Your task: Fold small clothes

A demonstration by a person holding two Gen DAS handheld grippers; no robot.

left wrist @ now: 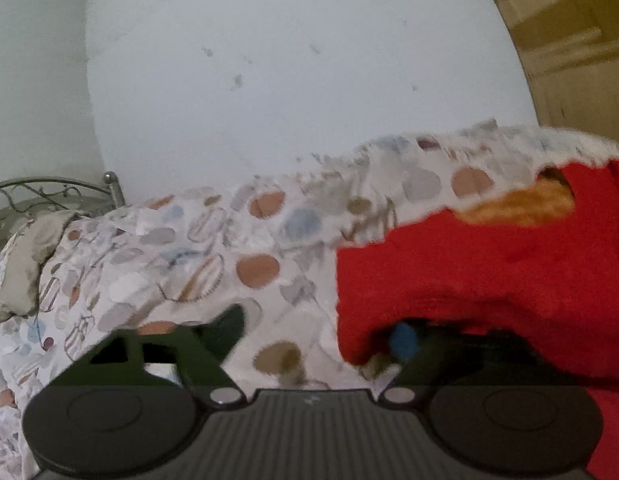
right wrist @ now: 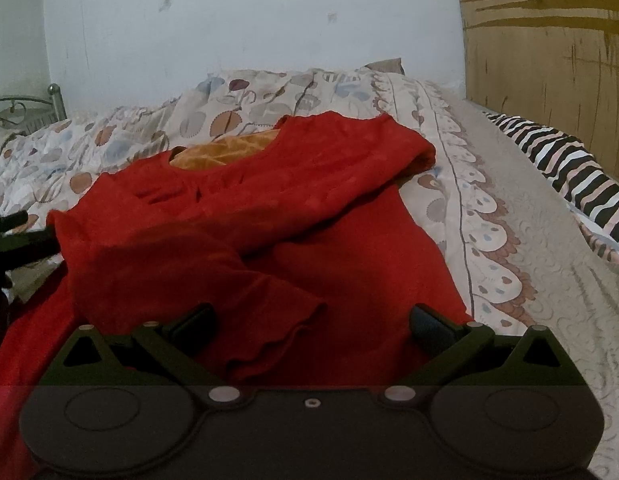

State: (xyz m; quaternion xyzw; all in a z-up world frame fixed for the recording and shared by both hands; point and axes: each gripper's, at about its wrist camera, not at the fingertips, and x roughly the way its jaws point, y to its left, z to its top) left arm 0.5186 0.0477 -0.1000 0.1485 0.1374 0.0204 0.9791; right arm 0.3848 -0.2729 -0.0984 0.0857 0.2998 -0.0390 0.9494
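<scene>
Nearest the lens, the right claw [right wrist: 311, 322] stands released, its jaws wide over the red knit top with an orange lining [right wrist: 269, 216], which lies spread on the bed's leaf-patterned cream quilt [right wrist: 121, 136]. Judging by this, a sleeve fold is in hand. The left claw [left wrist: 321, 330] is half-closed at the top's edge; whether it pinches cloth I cannot tell. Next comes a firm pinch.

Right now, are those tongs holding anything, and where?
Left tongs: apart around the red top's side edge, no clear pinch. Right tongs: open over its sleeve, holding nothing.
</scene>
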